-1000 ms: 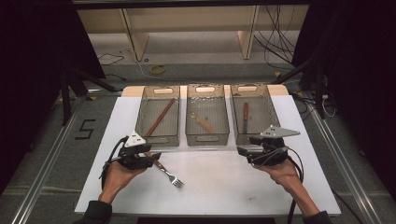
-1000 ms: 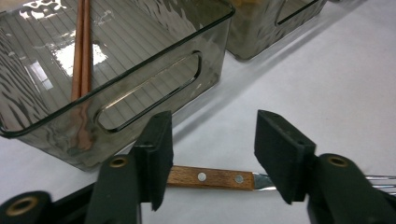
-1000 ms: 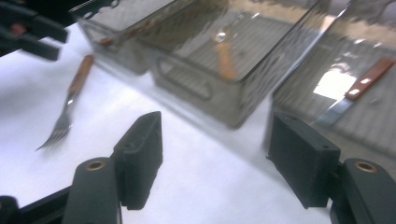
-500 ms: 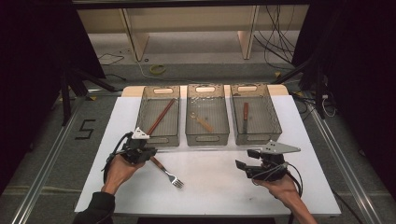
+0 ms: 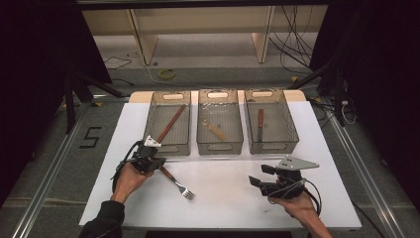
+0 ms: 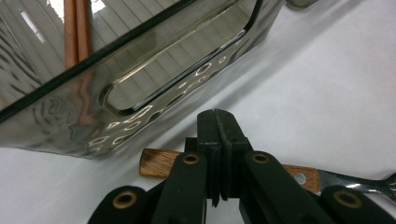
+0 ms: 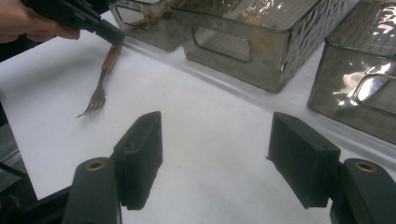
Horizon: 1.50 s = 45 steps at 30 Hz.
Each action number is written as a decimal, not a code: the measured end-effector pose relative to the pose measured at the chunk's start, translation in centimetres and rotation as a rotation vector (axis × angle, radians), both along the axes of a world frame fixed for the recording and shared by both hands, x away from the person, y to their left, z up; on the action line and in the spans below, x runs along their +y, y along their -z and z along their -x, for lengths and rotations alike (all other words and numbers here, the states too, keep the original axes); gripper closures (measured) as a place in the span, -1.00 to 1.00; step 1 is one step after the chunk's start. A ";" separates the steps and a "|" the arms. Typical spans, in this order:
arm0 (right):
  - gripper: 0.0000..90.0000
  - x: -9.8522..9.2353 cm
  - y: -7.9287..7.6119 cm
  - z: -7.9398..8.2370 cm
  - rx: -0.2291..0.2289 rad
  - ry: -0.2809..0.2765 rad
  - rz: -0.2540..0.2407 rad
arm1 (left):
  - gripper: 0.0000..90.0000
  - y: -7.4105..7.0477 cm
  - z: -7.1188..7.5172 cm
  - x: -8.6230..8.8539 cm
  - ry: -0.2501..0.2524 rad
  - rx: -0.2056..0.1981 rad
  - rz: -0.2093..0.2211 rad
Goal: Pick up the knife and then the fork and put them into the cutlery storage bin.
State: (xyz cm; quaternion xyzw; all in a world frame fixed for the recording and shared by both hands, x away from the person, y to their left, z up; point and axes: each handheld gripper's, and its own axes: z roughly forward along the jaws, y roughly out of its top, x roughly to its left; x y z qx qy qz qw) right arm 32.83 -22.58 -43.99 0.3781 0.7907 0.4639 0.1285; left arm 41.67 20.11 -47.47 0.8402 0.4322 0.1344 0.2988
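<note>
Left tongs (image 5: pixel 159 167): jaws have just been closing and now meet over the wooden handle of the fork (image 5: pixel 177 182); in the left gripper view the jaw tips stand pressed together above the handle (image 6: pixel 156 163), which runs crosswise under them; whether the pads actually bite the handle I cannot tell from that angle, but the jaws look fully closed on it. Fork lies flat on the white counter (image 5: pixel 223 198), handle end at the tongs, tines (image 5: pixel 187 193) pointing toward the person and to the right; it sits just in front of the left bin (image 5: pixel 168 147). Right tongs (image 5: pixel 255 183): jaws wide apart, nothing between them, bare counter seen through the gap in the right gripper view; well apart from the fork. Further out: three clear bins in a row at the back of the counter; left bin holds chopsticks (image 5: pixel 171 123), middle bin (image 5: pixel 220 146) a wooden spoon-like piece (image 5: pixel 216 131), right bin (image 5: pixel 274 145) a dark-handled utensil (image 5: pixel 260 124).
</note>
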 end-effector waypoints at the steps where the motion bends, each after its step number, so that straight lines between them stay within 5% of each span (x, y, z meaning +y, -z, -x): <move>1: -0.21 0.0 0.1 0.0 0.001 0.000 0.001 | 0.97 0.0 -0.1 -0.1 -0.001 0.001 -0.003; 19: -0.20 0.3 0.3 0.2 0.010 -0.022 0.011 | 0.97 0.7 -0.6 0.8 0.035 0.060 -0.050; 30: -0.20 0.3 0.2 0.3 0.007 -0.023 0.009 | 0.97 0.3 1.6 2.6 0.058 0.154 -0.114; 45: -0.20 0.3 0.1 0.5 0.016 -0.031 0.010 | 0.97 -1.0 5.0 1.9 0.167 0.241 -0.183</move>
